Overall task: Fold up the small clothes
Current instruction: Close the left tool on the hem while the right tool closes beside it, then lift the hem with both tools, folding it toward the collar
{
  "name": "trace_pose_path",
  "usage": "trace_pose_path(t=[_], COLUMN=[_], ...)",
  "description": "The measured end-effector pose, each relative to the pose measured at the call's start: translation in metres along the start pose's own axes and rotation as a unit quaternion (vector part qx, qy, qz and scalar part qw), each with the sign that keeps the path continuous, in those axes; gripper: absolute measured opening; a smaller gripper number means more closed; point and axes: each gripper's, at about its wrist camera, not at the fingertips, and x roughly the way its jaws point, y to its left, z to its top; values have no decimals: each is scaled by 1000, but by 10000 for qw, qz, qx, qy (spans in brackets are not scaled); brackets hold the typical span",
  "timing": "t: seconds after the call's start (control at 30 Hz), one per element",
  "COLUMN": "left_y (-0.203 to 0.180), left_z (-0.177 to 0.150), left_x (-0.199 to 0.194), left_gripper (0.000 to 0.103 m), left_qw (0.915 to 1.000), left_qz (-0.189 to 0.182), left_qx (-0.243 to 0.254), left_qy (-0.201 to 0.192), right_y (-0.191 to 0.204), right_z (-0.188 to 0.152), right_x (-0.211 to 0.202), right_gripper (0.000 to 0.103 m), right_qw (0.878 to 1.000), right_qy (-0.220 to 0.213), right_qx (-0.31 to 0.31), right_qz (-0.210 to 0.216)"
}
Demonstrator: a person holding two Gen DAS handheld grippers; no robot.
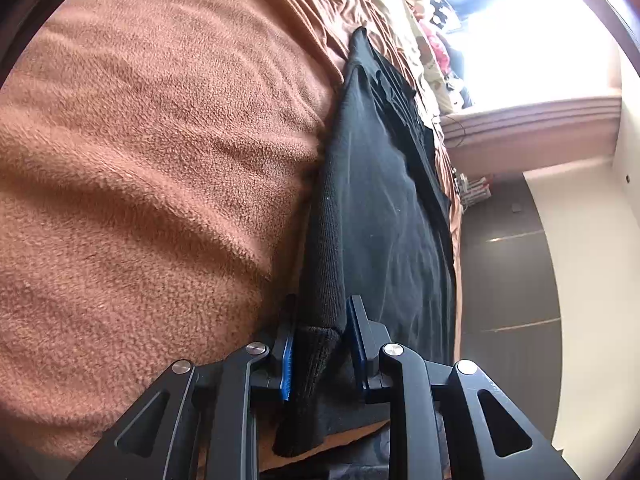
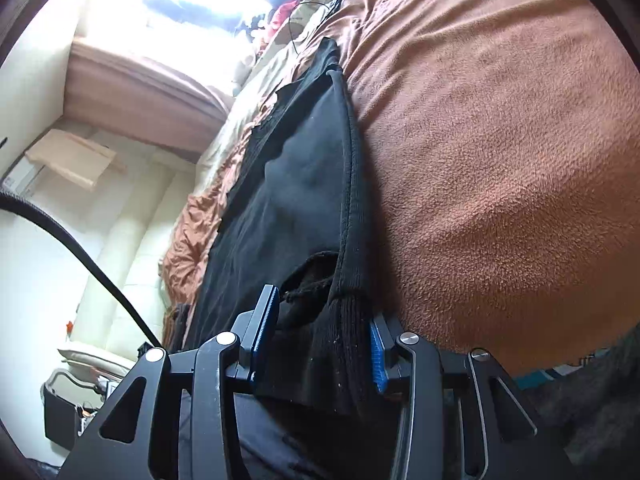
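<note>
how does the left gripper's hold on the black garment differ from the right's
The left gripper has a narrow ribbed edge of the black garment between its pads, with a gap at one pad. The right gripper spans a wider bunch, ribbed hem plus a loose fold, filling its gap. Both hold the garment over the brown blanket.

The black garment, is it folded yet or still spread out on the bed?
Mostly spread out: the black garment lies long and flat on the brown blanket, with each gripper around a ribbed corner.
</note>
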Motion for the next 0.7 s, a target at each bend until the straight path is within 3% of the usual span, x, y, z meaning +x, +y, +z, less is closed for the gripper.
trace_pose_path(t=[0.1, 0.17, 0.23, 0.3, 0.53, 0.7], left_y=[-3, -4, -1, 4, -9, -36], left_z=[-3, -5, -4, -5, -6, 0], left_x=[1, 0, 2, -6, -29, -45], left_gripper=[24, 18, 13, 12, 10, 10], left_qw=[9999, 9997, 9998, 9995, 9951, 9918], left_qz=[21, 85, 16, -177, -813, -1094], left_qx=[97, 203, 127, -16, -165, 54], left_qy=[-39, -94, -160, -269, -541, -658], right_y=[-1, 0, 0, -2, 20, 43], right_z=[0, -1, 0, 0, 6, 15], right_x=[8, 15, 19, 20, -3, -16], right_gripper=[37, 37, 26, 8, 6, 6], right_qw=[9999, 9997, 9996, 9996, 9979, 9944], right_qy=[-98, -150, -192, -146, -520, -723], right_qx=[-104, -167, -133, 2, 302, 387], right_qz=[25, -38, -152, -256, 261, 662])
